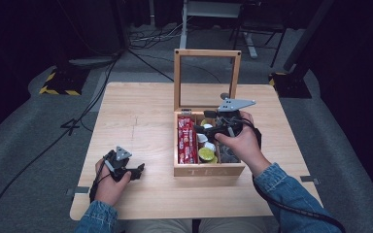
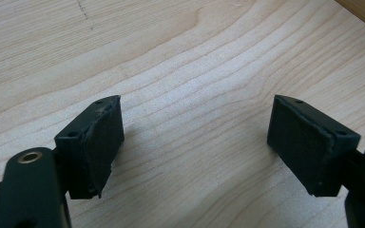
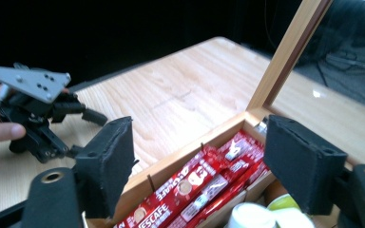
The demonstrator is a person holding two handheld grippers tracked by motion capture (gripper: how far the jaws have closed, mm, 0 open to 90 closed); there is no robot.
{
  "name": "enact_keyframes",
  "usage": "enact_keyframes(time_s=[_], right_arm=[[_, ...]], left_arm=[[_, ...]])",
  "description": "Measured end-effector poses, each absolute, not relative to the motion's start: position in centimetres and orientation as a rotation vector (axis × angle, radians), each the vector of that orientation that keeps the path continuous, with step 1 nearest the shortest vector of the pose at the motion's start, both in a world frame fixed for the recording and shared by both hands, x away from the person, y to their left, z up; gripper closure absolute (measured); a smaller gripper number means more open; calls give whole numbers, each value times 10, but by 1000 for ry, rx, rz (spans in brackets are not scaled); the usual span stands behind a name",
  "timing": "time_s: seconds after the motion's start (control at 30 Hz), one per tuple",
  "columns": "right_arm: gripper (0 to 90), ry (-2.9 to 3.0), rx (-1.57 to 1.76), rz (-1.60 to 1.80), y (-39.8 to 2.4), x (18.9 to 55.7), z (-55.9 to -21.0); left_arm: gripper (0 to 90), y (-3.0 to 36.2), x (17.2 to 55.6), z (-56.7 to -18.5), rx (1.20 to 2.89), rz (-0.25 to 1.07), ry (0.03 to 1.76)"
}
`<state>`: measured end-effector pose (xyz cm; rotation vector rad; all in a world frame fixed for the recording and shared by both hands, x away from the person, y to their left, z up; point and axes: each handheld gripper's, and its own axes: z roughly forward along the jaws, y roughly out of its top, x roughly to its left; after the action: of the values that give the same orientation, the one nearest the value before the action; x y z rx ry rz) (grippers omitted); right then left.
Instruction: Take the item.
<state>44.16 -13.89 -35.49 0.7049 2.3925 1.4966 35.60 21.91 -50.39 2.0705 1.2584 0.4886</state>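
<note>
A wooden tea box [image 1: 209, 171] stands on the table with its glass lid [image 1: 177, 80] upright. Red Nescafe sachets [image 1: 186, 140] fill its left compartment, and small cups, one with a green top [image 1: 206, 154], lie in the middle one. My right gripper [image 1: 205, 121] hovers over the box, pointing left. Its jaws are open above the sachets [image 3: 195, 185] with nothing between them [image 3: 197, 147]. My left gripper [image 1: 138, 171] rests low at the front left, open over bare wood [image 2: 195, 142].
The table [image 1: 136, 116] is light wood, and the box sits right of its centre. The raised lid frame [image 3: 290, 52] stands behind the box. The other gripper [image 3: 43, 114] and a hand lie far left in the right gripper view. Cables and stands cover the floor beyond.
</note>
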Motion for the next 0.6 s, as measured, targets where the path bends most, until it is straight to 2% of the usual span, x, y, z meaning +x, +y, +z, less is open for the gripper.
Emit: enact_keyframes(time_s=[0.33,0.6], right_arm=[[361,2519,678,1385,-126,446,-377],[387,2569,705,1326,-114,448,-393]], left_arm=[[199,219,356,-504,2076,488,1255],[199,219,356,-504,2074,487,1256]])
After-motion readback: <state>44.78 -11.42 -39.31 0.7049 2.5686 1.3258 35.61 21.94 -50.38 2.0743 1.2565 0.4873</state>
